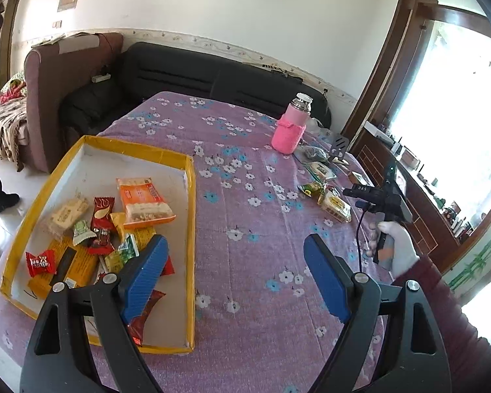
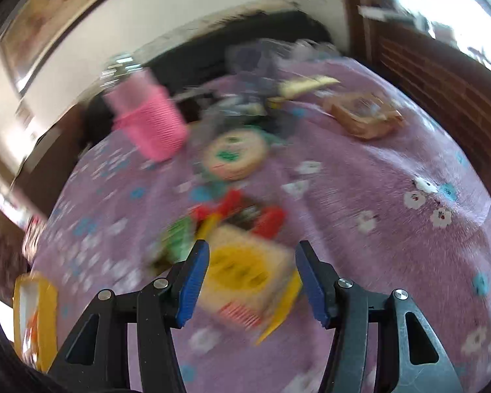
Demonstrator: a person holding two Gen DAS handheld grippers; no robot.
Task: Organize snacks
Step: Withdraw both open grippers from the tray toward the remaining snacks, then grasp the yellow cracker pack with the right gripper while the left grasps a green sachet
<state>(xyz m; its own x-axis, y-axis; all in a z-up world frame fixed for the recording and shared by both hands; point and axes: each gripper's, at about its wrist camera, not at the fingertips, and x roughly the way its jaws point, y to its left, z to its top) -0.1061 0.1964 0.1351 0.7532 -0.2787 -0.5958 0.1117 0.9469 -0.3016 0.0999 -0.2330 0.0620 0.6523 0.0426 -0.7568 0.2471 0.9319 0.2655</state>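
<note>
Right fingers (image 2: 193, 281) spread wide around yellow snack pack (image 2: 248, 281), left fingers (image 1: 147, 275) spread, empty, over tray (image 1: 190, 229).

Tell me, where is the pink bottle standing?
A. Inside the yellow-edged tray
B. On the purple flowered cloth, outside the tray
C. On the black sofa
B: the pink bottle stands upright on the purple flowered cloth, far from the yellow-edged tray holding the snacks.

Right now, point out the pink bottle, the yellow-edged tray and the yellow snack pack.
pink bottle (image 1: 289, 131), left wrist view, knitted sleeve.
yellow-edged tray (image 1: 190, 229), left wrist view, right rim.
yellow snack pack (image 2: 245, 278), right wrist view, yellow label, blurred.
</note>
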